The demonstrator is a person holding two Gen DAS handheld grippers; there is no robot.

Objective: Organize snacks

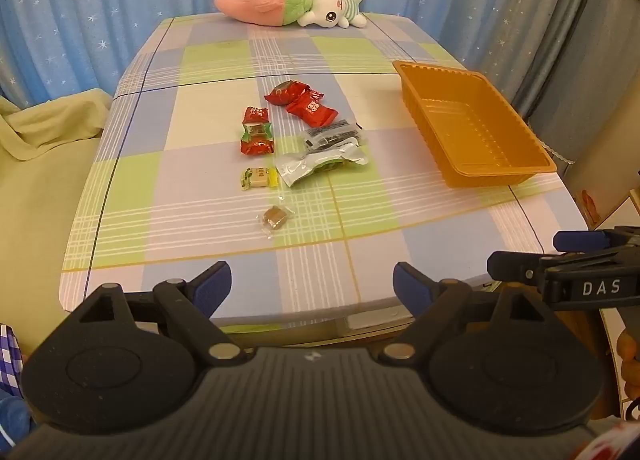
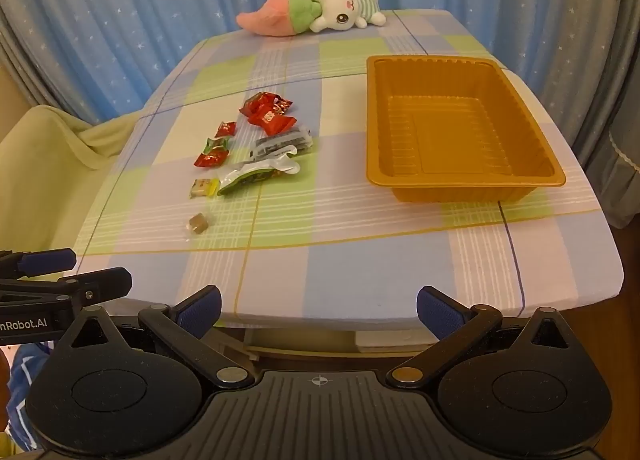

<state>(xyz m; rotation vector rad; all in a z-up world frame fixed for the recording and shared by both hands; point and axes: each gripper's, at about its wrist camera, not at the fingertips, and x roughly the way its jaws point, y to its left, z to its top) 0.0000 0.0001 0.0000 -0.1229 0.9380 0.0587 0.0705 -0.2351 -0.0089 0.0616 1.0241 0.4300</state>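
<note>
The print on the small wrappers is too blurred to read, while the left gripper (image 1: 312, 280) and right gripper (image 2: 319, 306) hover level at the near edge of the tabletop (image 2: 360, 260), fingers spread apart and empty, the snacks (image 2: 248, 148) scattered left of the empty orange tray (image 2: 460, 176).

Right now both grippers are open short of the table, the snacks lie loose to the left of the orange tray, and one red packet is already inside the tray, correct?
Not quite: the orange tray holds nothing, as the right wrist view shows. Every red packet lies on the tablecloth with the other snacks, left of the tray. The left gripper and right gripper are open, short of the table.
</note>
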